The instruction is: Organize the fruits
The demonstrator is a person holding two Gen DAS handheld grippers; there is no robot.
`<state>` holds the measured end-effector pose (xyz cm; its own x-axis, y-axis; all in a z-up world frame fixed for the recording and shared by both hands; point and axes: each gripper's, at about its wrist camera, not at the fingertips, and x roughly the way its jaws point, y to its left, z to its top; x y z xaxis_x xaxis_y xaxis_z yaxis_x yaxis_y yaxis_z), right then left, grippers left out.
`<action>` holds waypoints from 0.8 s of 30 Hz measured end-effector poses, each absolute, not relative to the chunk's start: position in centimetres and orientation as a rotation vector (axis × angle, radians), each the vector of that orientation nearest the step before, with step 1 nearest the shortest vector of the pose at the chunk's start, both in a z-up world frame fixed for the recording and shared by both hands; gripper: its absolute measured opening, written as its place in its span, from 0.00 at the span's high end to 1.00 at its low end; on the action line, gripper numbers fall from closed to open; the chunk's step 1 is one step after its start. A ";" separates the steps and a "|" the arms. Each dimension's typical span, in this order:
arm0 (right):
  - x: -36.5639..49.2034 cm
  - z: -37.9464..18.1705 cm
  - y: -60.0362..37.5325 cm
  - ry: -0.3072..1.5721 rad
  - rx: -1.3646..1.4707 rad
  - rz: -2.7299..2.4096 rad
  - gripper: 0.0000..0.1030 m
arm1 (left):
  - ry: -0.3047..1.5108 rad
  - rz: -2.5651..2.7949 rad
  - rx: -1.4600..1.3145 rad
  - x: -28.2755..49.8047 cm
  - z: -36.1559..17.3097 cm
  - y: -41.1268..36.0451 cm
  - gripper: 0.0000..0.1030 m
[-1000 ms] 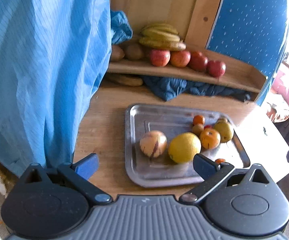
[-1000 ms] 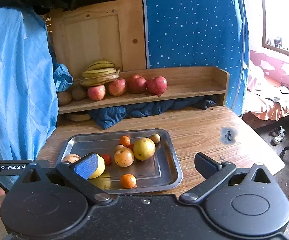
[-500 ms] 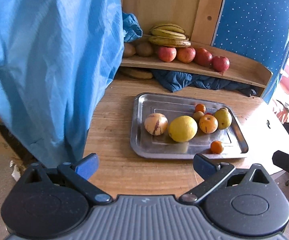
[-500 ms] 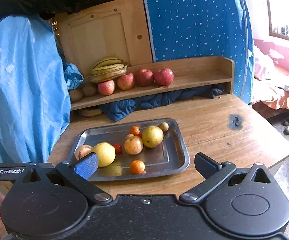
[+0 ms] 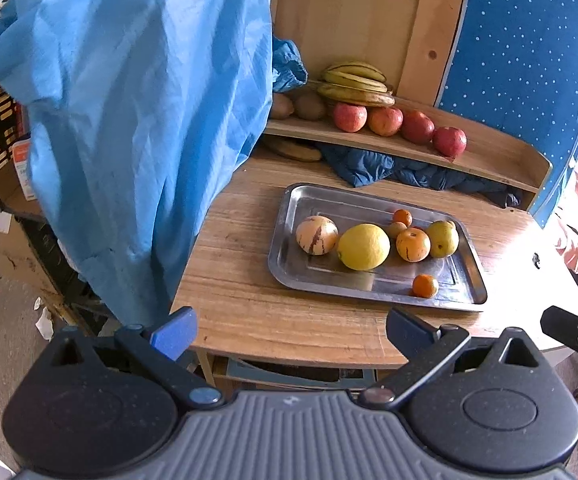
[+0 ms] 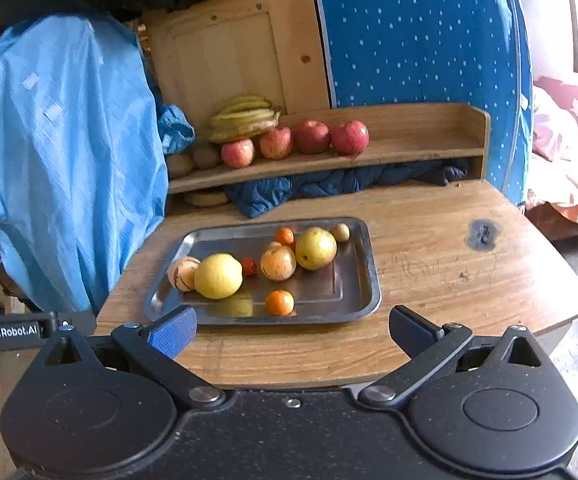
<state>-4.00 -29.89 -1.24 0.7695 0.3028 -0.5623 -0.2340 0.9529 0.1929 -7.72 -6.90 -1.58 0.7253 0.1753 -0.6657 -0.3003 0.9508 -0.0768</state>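
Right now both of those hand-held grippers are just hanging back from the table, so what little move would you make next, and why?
Probably ease the right hand-held gripper forward over the small orange mandarin, which lies alone near the front rim of the shiny metal tray. Both grippers are open and empty, short of the tray. The wooden shelf behind holds a row of red apples, with bare space to their right.

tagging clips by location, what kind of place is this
Probably a lived-in room of a home, not a lab: a worn wooden table with a metal tray of fruit, a wooden shelf holding apples and bananas, and bedding beside a window.
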 end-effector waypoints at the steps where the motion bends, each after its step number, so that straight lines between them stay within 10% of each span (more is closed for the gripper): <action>1: -4.1 -1.2 -30.0 0.627 0.112 0.296 0.01 | 0.711 0.266 -0.184 -7.9 -1.5 -7.0 0.01; 24: -4.7 -1.6 -31.4 0.641 0.123 0.304 0.01 | 0.704 0.243 -0.155 -8.3 -1.4 -7.9 0.01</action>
<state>-4.66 -31.42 -1.55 0.7592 0.3165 -0.5687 -0.2408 0.9484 0.2063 -8.31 -7.91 -1.41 0.7357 0.1680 -0.6562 -0.2723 0.9604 -0.0593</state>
